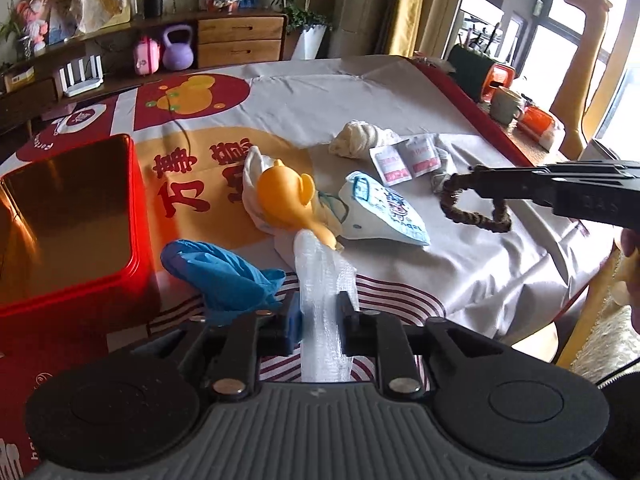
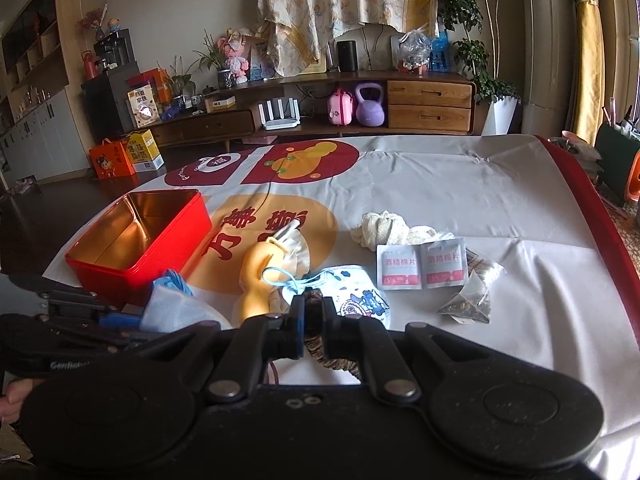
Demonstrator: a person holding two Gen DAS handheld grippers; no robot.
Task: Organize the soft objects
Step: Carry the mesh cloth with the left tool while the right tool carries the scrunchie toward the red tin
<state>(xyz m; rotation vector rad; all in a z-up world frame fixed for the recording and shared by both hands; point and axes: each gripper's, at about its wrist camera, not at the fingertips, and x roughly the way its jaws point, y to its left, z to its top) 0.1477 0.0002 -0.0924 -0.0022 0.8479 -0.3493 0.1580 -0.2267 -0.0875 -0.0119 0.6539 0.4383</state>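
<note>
The red tin [image 2: 136,236], at left, is seen empty; sorting is barely begun. A white mesh strip [image 1: 324,300] lies between the left gripper [image 1: 320,312]'s parted jaws, while a brown braided ring [image 1: 476,208] is pinched by the right gripper [image 2: 312,312].

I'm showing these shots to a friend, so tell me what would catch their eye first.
The open red tin with its shiny gold inside stands out at the table's left, empty. Next comes the orange gourd-shaped toy in the middle of the pile, lying among face masks beside a crumpled blue glove. Close up, the left gripper has a white mesh strip between its fingers, and the right gripper is shut on a brown braided loop.
</note>
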